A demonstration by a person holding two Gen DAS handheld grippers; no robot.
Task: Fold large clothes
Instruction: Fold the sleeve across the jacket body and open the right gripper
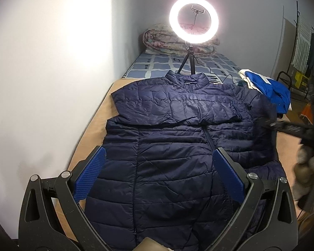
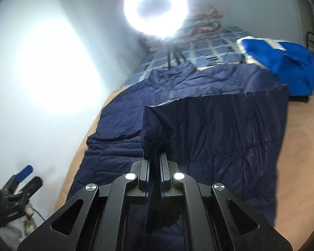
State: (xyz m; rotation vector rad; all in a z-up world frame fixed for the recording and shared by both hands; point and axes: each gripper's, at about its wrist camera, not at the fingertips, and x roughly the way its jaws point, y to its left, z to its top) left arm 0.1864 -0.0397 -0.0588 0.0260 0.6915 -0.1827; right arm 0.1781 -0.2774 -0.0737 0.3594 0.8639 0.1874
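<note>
1. While the right gripper (image 2: 155,156) is clamped shut on a fold of the navy puffer jacket (image 1: 167,146), its own view shows the cuff end of a sleeve pinched between the black fingers (image 2: 144,167), with dark fabric running back through the jaws toward the camera.
2. Ahead of that gripper and to its right, a lifted panel of the jacket stands up and hides whatever lies directly behind it – only its upper edge is sharp.
3. The left gripper (image 1: 157,177) hangs with its jaws spread wide, blue ribbed pads (image 1: 90,175) on either side of the jacket's lower front; whether the pads touch the fabric cannot be told.
4. Between and beyond the left fingers the jacket lies front-up on a tan sheet (image 1: 90,133), collar at the far end, one sleeve folded across the chest.
5. Far ahead of the left gripper a lit ring light (image 1: 193,19) on a small tripod stands on a blue checked bedcover (image 1: 157,64), with a rolled floral quilt (image 1: 157,41) behind it. In the right view the glare washes out the ring and blurs the quilt.
6. Ahead and to the right sits a bright blue garment (image 1: 270,92) – its shape is bunched and hard to read.
7. At the left view's right edge the right gripper appears only as a dark, motion-blurred shape.
</note>
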